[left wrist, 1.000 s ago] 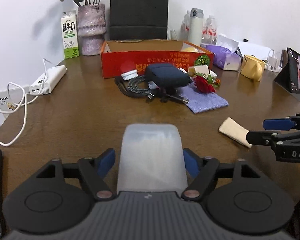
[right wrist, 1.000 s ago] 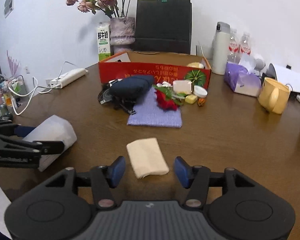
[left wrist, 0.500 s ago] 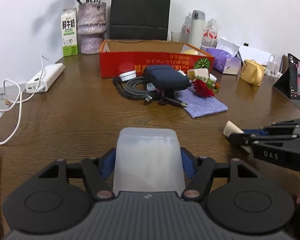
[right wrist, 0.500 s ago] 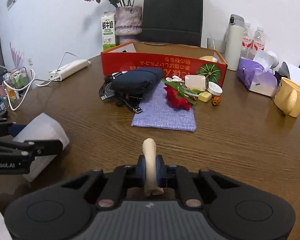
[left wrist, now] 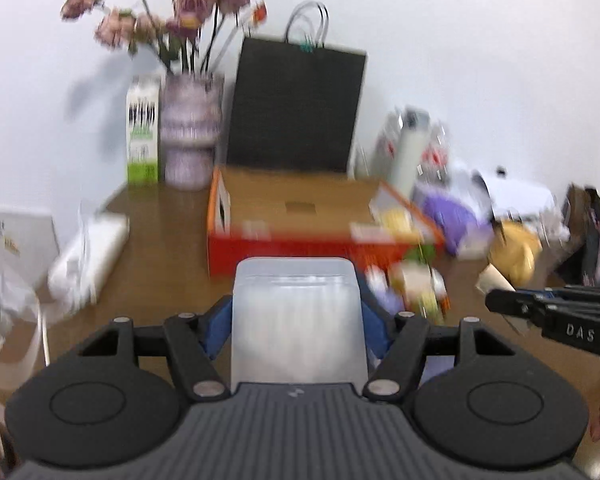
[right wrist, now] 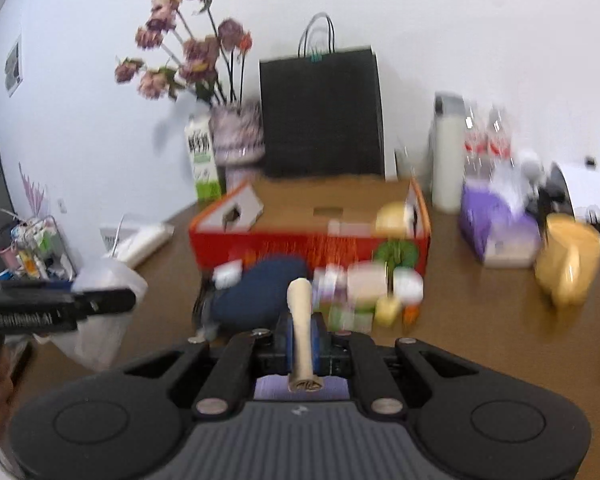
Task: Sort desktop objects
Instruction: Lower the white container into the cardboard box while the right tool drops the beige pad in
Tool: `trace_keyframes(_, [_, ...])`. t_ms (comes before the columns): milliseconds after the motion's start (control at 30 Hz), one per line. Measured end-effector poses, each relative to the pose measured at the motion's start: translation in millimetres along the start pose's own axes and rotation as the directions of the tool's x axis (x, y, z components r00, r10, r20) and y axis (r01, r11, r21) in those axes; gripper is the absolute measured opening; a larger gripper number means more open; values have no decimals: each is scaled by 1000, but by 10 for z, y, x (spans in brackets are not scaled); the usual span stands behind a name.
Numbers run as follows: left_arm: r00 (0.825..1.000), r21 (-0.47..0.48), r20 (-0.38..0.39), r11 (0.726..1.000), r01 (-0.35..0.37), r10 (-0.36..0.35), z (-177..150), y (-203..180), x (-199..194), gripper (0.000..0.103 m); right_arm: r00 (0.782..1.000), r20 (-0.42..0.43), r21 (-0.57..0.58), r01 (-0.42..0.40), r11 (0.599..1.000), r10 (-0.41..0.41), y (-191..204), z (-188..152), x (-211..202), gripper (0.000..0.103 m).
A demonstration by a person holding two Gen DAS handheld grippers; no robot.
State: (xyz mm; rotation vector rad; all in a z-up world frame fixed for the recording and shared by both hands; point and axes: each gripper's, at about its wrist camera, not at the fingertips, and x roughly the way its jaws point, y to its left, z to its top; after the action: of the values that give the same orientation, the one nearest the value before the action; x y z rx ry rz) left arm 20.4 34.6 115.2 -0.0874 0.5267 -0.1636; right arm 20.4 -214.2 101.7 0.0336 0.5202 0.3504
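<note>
The frosted plastic box (left wrist: 296,316) sat clamped between the blue pads of the left tool (left wrist: 296,320), held up off the counter (left wrist: 156,248) at the 6 o'clock side of the left wrist view. The folded beige cloth (right wrist: 302,320) stood on edge in the right tool (right wrist: 303,338), whose jaws were squeezed tight on it, low at 6 o'clock in the right wrist view. At 12 o'clock from both tools lay the open red cardboard box (right wrist: 308,240), with a yellowish item in its right corner. In front of that box, blurred, were a dark blue pouch (right wrist: 260,292) and a cluster of small white, green and yellow things. Behind the box stood a black paper bag (right wrist: 320,112); at 11 o'clock, a vase of pink flowers (right wrist: 238,136) and a milk carton (right wrist: 202,160). At 2 o'clock were a white flask (right wrist: 446,160), a purple tissue pack (right wrist: 496,224) and a yellow mug (right wrist: 572,256). A white power strip (left wrist: 88,256) lay at 9 o'clock in the left wrist view
</note>
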Motion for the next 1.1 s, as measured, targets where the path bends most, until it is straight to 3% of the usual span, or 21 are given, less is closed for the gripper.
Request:
trace_keyframes(133, [1000,28,-7,999,-27,27,786,132,565,67,1000,25,4,8,1000,-8,-203,730,498,8])
trace_keyframes(267, [995,60,-69,996,-73,77,1322,174,1377,67,996,-64,6,67,998,-66,-481,1394,1375,9])
trace_keyframes(400, [967,109,-181,981,-159,177,1444,276,2403,67,962,-235,9,146,989,-140,-735,1635,2451,9])
trace_keyframes(500, [928,109,-298,974,-199,223,1349,441,3071,68,918,-358,10,186,982,-170,-923,1587,3129,9])
trace_keyframes(567, [939,189,-240,961,-203,246,1291,380,3186,68,887,-407,-35,223,974,-218,-978,1479,3420,9])
trace_keyframes(633, [924,183,-302,965,-186,236,1258,379,3319,69,862,-441,-80,238,968,-249,-981,1389,3619,15])
trace_keyframes(700, [916,156,-343,974,-165,210,1225,409,3411,70,849,-467,-78,239,968,-247,-982,1330,3735,27])
trace_keyframes(833, [924,144,-325,976,-165,204,1306,442,3343,71,866,-453,-42,218,975,-213,-941,1397,3631,38])
trace_keyframes(900, [931,120,-305,978,-171,200,1414,452,3175,75,886,-424,-16,203,979,-190,-931,1485,3443,51])
trace_keyframes(1100, [944,84,-269,982,-172,188,1668,418,2530,92,911,-370,26,208,978,-184,-926,1665,2803,58])
